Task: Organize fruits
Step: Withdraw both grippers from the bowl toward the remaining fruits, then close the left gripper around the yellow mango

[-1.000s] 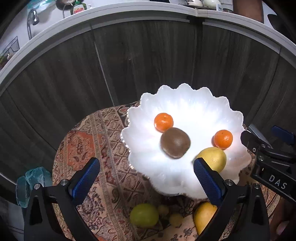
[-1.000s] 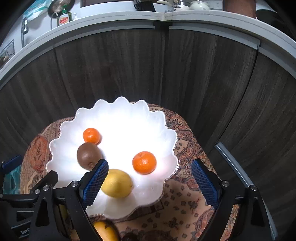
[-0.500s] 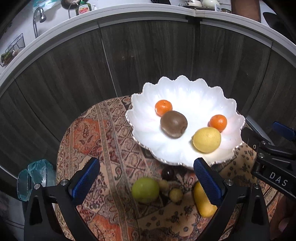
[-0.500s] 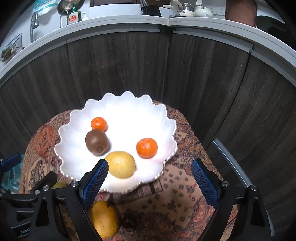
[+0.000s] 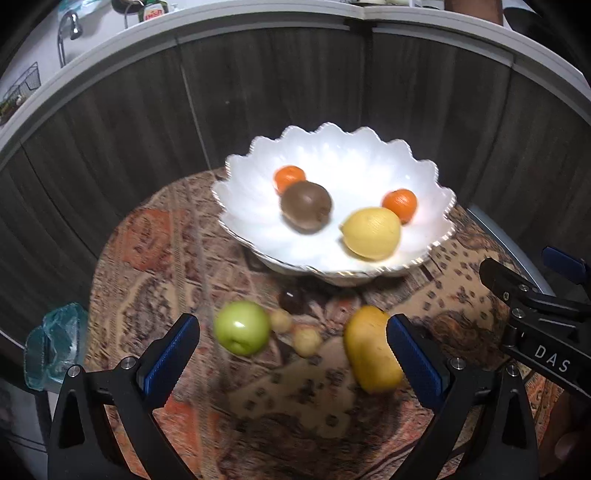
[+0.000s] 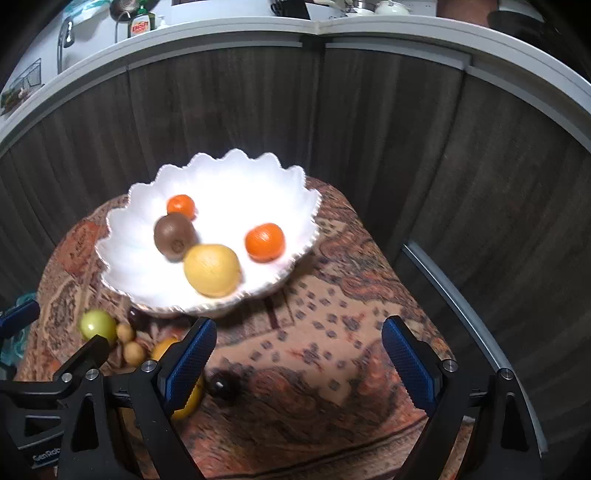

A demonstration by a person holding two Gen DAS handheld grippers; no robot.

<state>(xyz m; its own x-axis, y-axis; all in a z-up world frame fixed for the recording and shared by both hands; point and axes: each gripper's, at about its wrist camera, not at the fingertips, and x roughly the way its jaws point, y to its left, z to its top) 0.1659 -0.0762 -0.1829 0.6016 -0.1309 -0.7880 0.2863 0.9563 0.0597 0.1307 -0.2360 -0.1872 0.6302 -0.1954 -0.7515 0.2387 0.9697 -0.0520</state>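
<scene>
A white scalloped bowl (image 5: 436, 181) (image 6: 122, 240) stands on a patterned cloth and holds two tangerines (image 5: 399, 204) (image 6: 264, 242), a brown kiwi (image 5: 306, 205) (image 6: 174, 235) and a lemon (image 5: 370, 233) (image 6: 211, 270). In front of it on the cloth lie a green apple (image 5: 242, 327) (image 6: 97, 325), two small pale fruits (image 5: 306, 341) (image 6: 133, 352), a yellow mango (image 5: 371, 349) (image 6: 162, 349) and a dark round fruit (image 6: 221, 386). My left gripper (image 5: 291, 356) is open above the loose fruit. My right gripper (image 6: 299, 354) is open over bare cloth, right of the mango.
The cloth (image 5: 155, 266) covers a small round table in front of dark wood cabinet fronts (image 6: 388, 147). A crumpled blue-green plastic thing (image 5: 55, 343) lies at the table's left edge. A white counter (image 6: 221, 33) with a dish soap bottle runs above.
Both grippers have drawn back from the bowl toward the table's near side. The bowl now sits farther up in both views, and the loose fruit on the cloth has come into view.
</scene>
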